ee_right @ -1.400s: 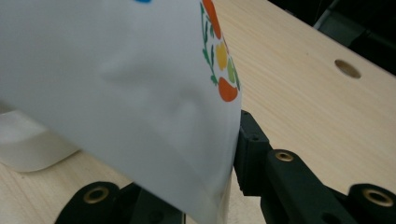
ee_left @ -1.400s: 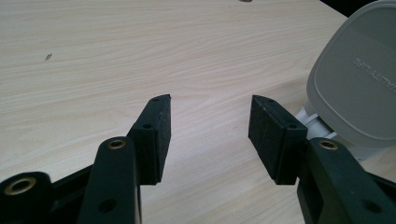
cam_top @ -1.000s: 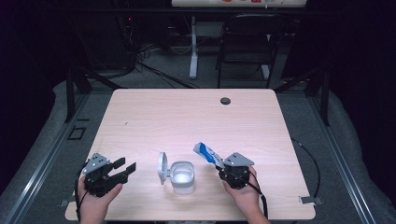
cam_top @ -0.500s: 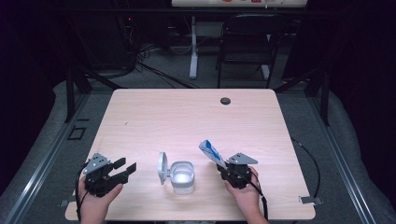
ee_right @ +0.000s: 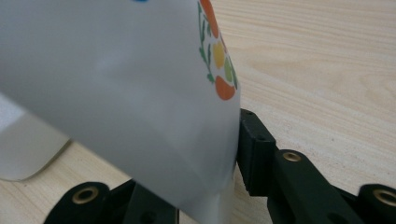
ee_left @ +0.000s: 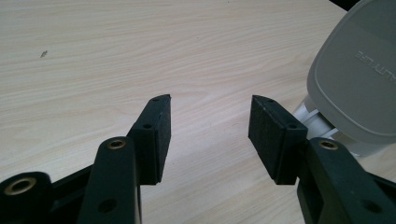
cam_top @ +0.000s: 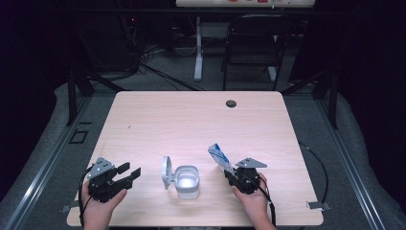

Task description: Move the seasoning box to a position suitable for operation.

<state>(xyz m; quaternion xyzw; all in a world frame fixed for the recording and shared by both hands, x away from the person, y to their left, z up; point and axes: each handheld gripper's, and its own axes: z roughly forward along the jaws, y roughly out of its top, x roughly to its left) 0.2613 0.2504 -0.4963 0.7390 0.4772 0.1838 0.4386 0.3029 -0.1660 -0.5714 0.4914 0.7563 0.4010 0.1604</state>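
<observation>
A small white container [cam_top: 187, 181] stands near the table's front edge, its hinged grey lid [cam_top: 166, 171] swung open to the left. My left gripper [cam_top: 128, 173] rests left of it, open with nothing between the jaws. In the left gripper view its jaws [ee_left: 208, 123] point past the lid [ee_left: 355, 79]. My right gripper [cam_top: 229, 173] sits right of the container with a white and blue pouch [cam_top: 219, 157] tilted up between its jaws. Its jaws have just been opening. The pouch [ee_right: 116, 93] still lies against the right pad [ee_right: 254, 149] and hides the left pad.
The light wooden table [cam_top: 191, 124] has a dark round grommet [cam_top: 231, 103] near its far edge. A black chair [cam_top: 253, 43] and cables stand on the floor beyond the table.
The pouch in my right gripper has swung from lying low towards the container to standing more upright, and moved slightly right. My left gripper has stayed still.
</observation>
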